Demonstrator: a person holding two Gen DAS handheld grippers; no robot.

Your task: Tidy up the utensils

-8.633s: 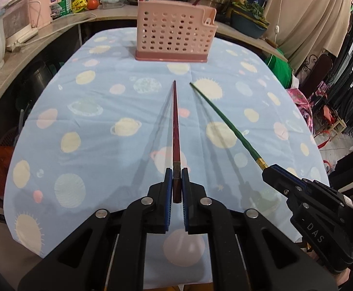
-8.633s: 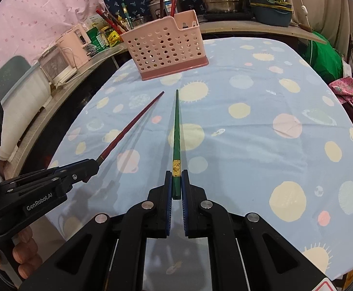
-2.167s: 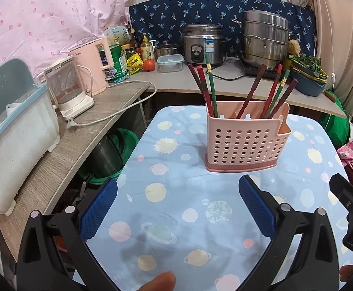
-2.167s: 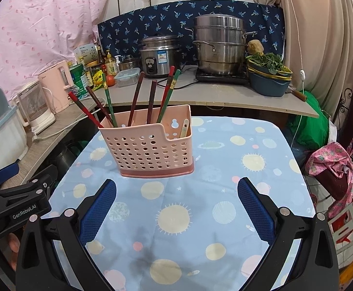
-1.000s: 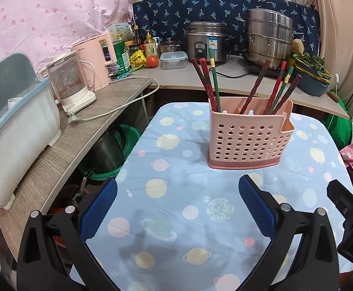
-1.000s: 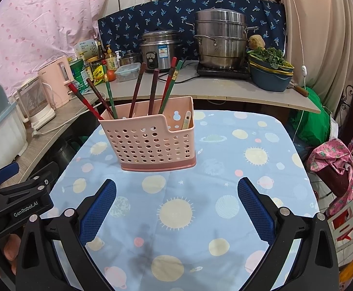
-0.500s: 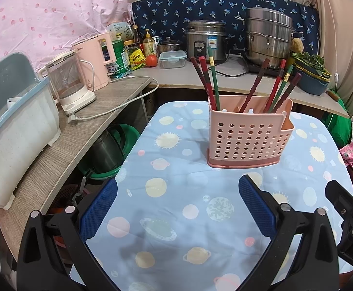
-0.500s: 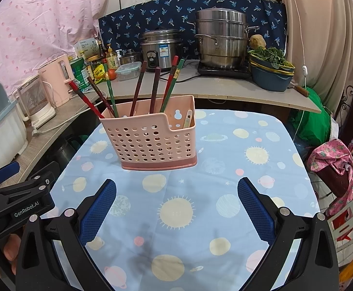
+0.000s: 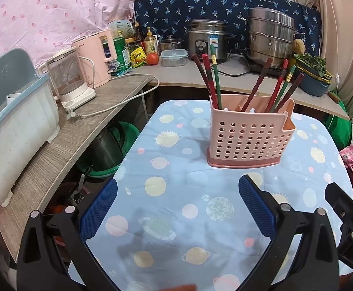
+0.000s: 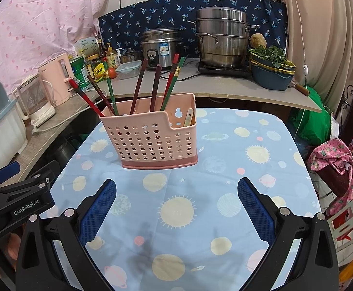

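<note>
Pink dotted sheet point(image 9: 43, 12) on wall; grey counter point(image 9: 225, 82) behind table point(image 9: 176, 206).

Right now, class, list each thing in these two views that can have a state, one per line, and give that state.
Left gripper: open, empty.
Right gripper: open, empty.
Pink utensil holder: upright on the tablecloth.
Chopsticks: standing in the holder, leaning.
Rice cooker: lid on.
Steel steamer pot: lid on.
Clear food box: lid shut.
Kettle plug: loose on the counter.
</note>
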